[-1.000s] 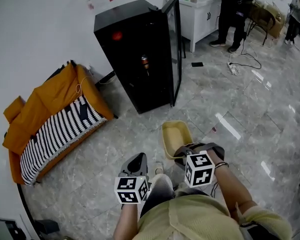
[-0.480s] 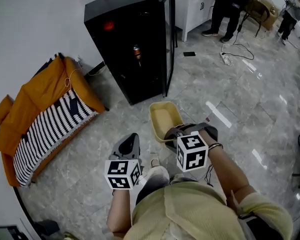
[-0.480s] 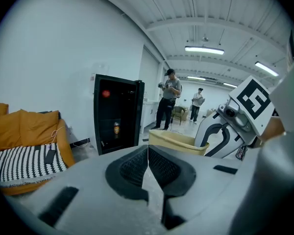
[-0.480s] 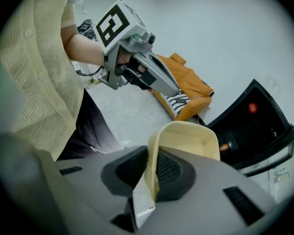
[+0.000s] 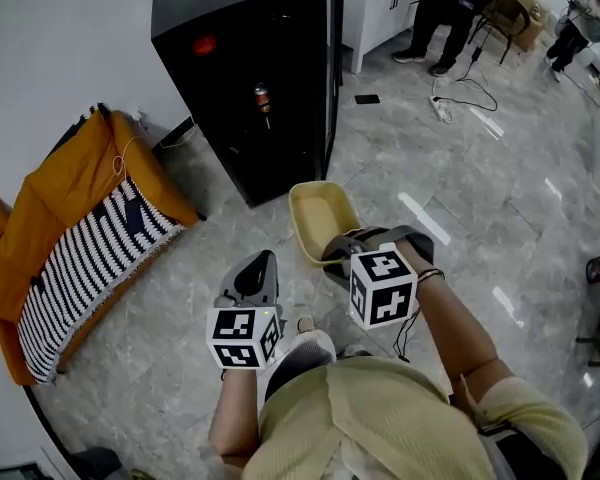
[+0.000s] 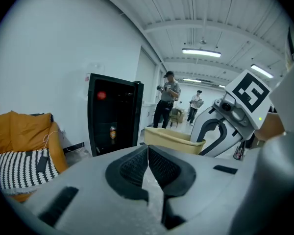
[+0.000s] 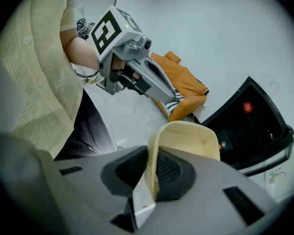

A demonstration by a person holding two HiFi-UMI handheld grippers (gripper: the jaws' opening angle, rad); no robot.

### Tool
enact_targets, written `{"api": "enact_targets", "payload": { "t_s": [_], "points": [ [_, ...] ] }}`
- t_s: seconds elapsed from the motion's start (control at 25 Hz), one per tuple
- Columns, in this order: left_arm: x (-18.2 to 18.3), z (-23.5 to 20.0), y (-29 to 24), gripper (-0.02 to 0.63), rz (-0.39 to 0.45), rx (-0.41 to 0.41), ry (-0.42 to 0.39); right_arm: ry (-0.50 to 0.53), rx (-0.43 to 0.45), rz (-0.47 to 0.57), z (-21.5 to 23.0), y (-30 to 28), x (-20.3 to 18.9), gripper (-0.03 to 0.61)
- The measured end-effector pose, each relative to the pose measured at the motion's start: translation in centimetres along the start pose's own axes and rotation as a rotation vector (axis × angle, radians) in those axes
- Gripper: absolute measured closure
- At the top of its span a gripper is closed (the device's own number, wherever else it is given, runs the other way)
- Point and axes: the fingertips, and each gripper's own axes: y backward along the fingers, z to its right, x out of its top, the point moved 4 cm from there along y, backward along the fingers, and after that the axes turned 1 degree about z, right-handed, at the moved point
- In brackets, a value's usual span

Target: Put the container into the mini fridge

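A pale yellow container [image 5: 320,218] hangs in the air in front of me, held by its near rim. My right gripper [image 5: 342,251] is shut on that rim, and in the right gripper view the rim [image 7: 155,153] sits pinched between the pads. The black mini fridge [image 5: 242,78] stands ahead with its door [image 5: 332,58] swung open; a can [image 5: 262,96] stands on a shelf inside. My left gripper [image 5: 259,268] hovers lower left of the container, shut with nothing in it [image 6: 147,156]. The container [image 6: 174,140] shows in that view too.
An orange sofa with a striped cushion [image 5: 85,238] lies against the wall at the left. A white cabinet [image 5: 380,3] stands behind the fridge door. Two people [image 5: 450,3] stand at the back right, with cables [image 5: 460,98] and a phone [image 5: 367,99] on the marble floor.
The fridge and sofa have shifted up and left in the head view, and the fridge looks larger: I have moved nearer. Both grippers keep their hold and spacing.
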Motion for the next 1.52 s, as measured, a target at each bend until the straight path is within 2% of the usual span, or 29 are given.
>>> {"api": "enact_targets", "payload": {
  "t_s": [0.4, 0.96, 1.28, 1.52],
  "points": [
    [2.3, -2.7, -2.4, 0.591, 0.003, -0.044, -0.026, 0.009, -0.021, -0.032, 5.4, -0.7, 0.9, 0.523],
    [3.5, -8.1, -4.5, 0.591, 0.004, -0.075, -0.019, 0.025, 0.002, -0.073, 10.7, -2.9, 3.2, 0.525],
    [5.0, -10.4, -5.6, 0.591, 0.020, -0.047, -0.014, 0.076, -0.005, -0.089, 13.9, -3.2, 3.8, 0.525],
    [7.1, -11.3, -7.7, 0.591, 0.043, -0.009, -0.030, 0.116, -0.022, -0.085, 18.0, -3.2, 2.9, 0.525]
  ]
}}
